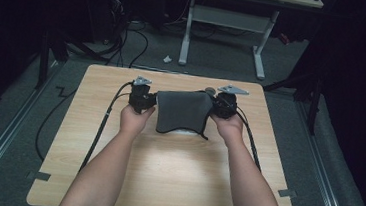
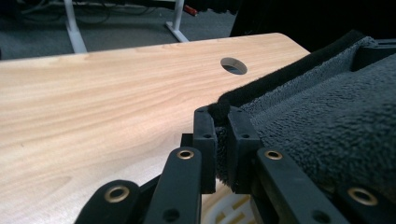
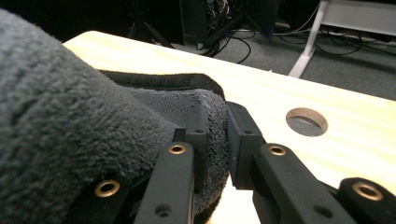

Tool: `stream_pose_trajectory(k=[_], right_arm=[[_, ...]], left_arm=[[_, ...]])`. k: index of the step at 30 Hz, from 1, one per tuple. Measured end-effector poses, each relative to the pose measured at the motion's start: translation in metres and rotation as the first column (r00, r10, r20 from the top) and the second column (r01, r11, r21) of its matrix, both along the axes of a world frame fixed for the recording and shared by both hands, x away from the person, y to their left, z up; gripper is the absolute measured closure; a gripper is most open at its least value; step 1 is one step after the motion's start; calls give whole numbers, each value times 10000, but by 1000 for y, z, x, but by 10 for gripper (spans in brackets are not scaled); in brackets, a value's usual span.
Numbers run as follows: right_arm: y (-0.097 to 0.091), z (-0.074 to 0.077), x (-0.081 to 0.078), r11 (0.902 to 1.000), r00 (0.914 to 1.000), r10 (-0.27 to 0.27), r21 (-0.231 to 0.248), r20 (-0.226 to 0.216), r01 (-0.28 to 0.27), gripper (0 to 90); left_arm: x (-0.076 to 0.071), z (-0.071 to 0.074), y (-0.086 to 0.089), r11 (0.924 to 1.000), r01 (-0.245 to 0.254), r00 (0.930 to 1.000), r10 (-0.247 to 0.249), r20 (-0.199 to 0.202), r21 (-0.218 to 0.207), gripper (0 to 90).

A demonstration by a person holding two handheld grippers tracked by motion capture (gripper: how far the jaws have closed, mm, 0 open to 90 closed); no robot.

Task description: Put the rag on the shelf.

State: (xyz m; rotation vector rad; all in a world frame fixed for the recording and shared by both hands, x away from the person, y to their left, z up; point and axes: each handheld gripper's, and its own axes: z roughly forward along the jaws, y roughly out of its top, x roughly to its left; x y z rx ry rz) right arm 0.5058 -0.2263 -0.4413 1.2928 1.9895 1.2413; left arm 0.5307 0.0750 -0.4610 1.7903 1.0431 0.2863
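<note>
both claws pinch towel (image 1: 182,112) edges

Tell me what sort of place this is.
Probably a lab or recording studio, not a home: black curtains surround a bare wooden table, cables trail over grey carpet, and both grippers, left and right, clamp a grey cloth.

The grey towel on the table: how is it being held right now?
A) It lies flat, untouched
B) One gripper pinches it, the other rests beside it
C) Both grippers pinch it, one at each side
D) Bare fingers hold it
C: the left gripper and the right gripper each have their jaws closed on an edge of the grey towel, seen up close in both gripper views.
</note>
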Motion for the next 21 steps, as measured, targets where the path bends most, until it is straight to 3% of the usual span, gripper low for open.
stream_pose_trajectory(k=[15,21], right_arm=[[-2,-4,0,9993,9997,-84,356,-216,92,784],[-5,-1,1,9992,9992,-386,140,-140,388,656]], left_arm=[[-4,-4,1,10000,-4,9999,4,-103,-31,838],[-4,-2,1,10000,-47,9998,47,-177,-17,824]])
